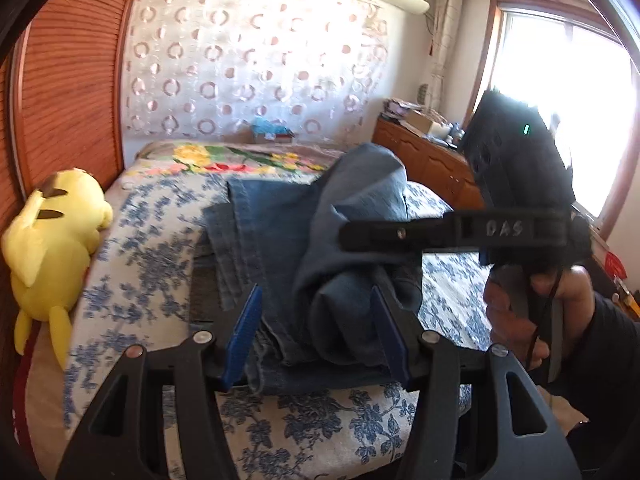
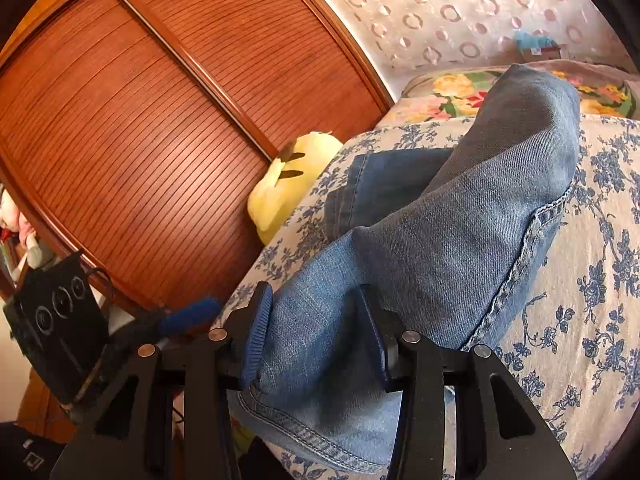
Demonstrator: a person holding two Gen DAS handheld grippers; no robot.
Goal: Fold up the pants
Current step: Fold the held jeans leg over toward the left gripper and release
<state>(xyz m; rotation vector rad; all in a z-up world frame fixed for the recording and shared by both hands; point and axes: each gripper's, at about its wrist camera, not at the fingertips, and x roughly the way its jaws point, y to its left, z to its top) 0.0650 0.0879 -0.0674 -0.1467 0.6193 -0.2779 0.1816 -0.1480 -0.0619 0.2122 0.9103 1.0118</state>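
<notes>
Jeans (image 1: 280,240) lie mid-bed, near foot edge, part lifted in thick roll. Right gripper (image 2: 316,332) pinches denim bundle, pads pressed on cloth. Left gripper (image 1: 316,332) half spread around fold; whether its pads bite, cannot tell. Judgement: carry lifted layer over flat leg, keep both grippers level, line up hems, lower together so no crease. Left view alone shows window (image 1: 560,100), dresser (image 1: 424,156), person's hand (image 1: 520,312). Right view alone shows outer seam (image 2: 516,276).
</notes>
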